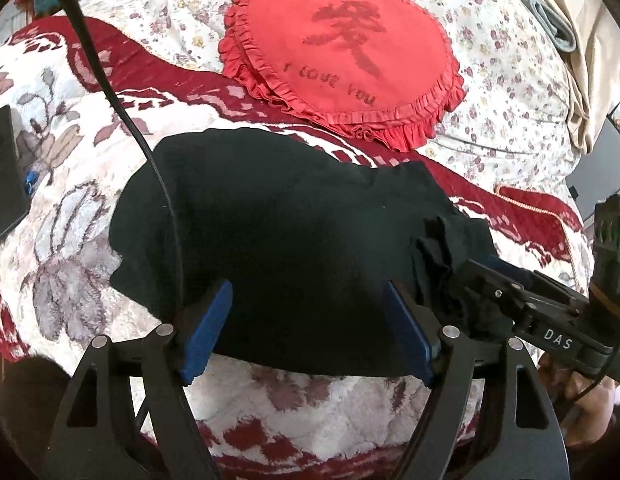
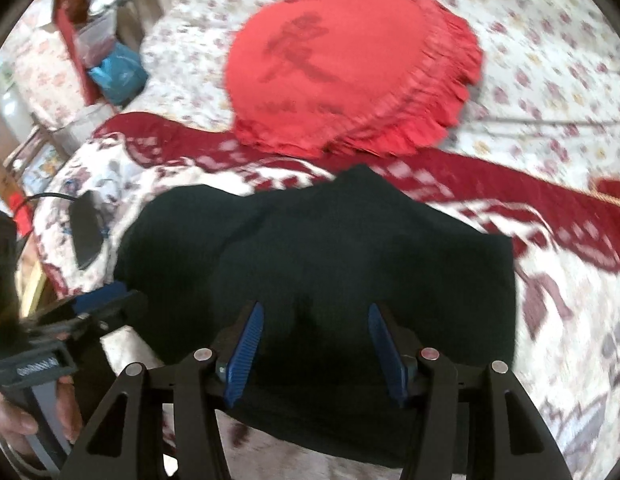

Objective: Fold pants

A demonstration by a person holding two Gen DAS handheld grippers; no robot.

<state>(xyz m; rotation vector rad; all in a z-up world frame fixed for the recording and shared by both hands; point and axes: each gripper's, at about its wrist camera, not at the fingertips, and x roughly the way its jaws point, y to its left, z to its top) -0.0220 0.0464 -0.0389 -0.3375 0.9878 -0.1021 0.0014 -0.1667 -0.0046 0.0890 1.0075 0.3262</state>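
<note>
Left wrist view: the black pants [image 1: 278, 240] are seen folded compactly on the bed [image 1: 70, 200], at 6 o'clock from the red cushion [image 1: 349, 48]. The left gripper [image 1: 306, 336] is spread wide, empty. The right gripper [image 2: 315, 348], half open, grips nothing, apparently releasing after the fold.

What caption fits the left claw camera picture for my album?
Open left claw above folded black pants on a flowery blanket, red heart pillow behind.
</note>
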